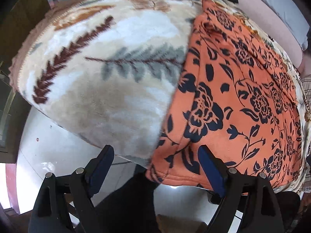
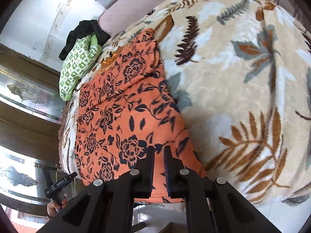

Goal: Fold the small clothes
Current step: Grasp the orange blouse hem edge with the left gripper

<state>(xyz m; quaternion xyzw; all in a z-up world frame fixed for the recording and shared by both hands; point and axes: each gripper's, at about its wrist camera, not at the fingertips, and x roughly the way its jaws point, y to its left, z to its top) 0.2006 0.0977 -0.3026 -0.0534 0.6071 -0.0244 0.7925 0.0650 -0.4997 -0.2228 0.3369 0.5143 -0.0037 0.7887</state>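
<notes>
An orange garment with black flower print (image 1: 233, 97) lies spread on a cream leaf-patterned blanket (image 1: 107, 68) on a bed. My left gripper (image 1: 155, 155) is open, its jaws wide apart at the garment's near corner, holding nothing. In the right wrist view the garment (image 2: 120, 112) runs from the near edge to the far left over the same blanket (image 2: 243, 89). My right gripper (image 2: 159, 155) has its jaws nearly together over the garment's near hem, with orange fabric seen in the narrow gap. The left gripper (image 2: 58, 186) also shows at the lower left, held in a hand.
A green patterned cloth (image 2: 77, 68) and a black garment (image 2: 85, 31) lie at the far end of the bed. A pink and grey headboard cushion (image 1: 272, 29) sits beyond. White floor tiles (image 1: 48, 151) lie below the bed edge. Wooden doors with glass panels (image 2: 25, 97) stand at left.
</notes>
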